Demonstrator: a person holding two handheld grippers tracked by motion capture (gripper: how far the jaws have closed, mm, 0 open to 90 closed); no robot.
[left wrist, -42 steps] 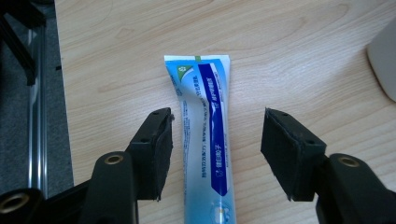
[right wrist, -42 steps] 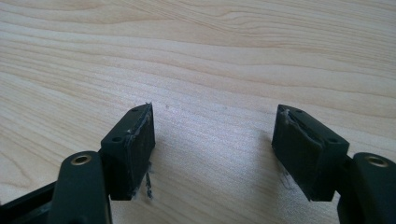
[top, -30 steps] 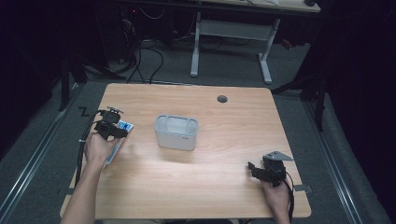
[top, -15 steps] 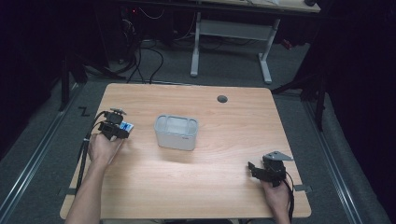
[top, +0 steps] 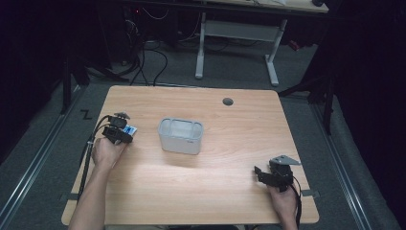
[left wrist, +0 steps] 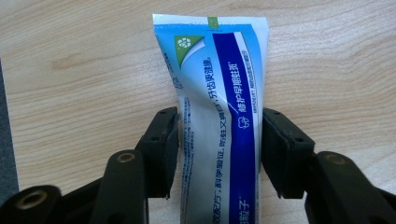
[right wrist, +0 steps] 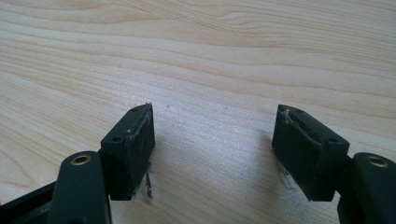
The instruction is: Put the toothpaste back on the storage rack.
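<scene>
The toothpaste tube [left wrist: 217, 116] lies flat on the desk [top: 230, 191] near its left edge, crimped end pointing away from the left tongs [left wrist: 219, 140]. Their jaws have just been closing and now stand at each flank of the tube, touching or nearly so — a firm pinch is not yet clear. It looks light, soft and glossy, so it may buckle or slip; mid-body across the width seems the best hold. A grey bin [top: 180, 135] sits just beside it. The right tongs [right wrist: 215, 140] rest wide and empty.
</scene>
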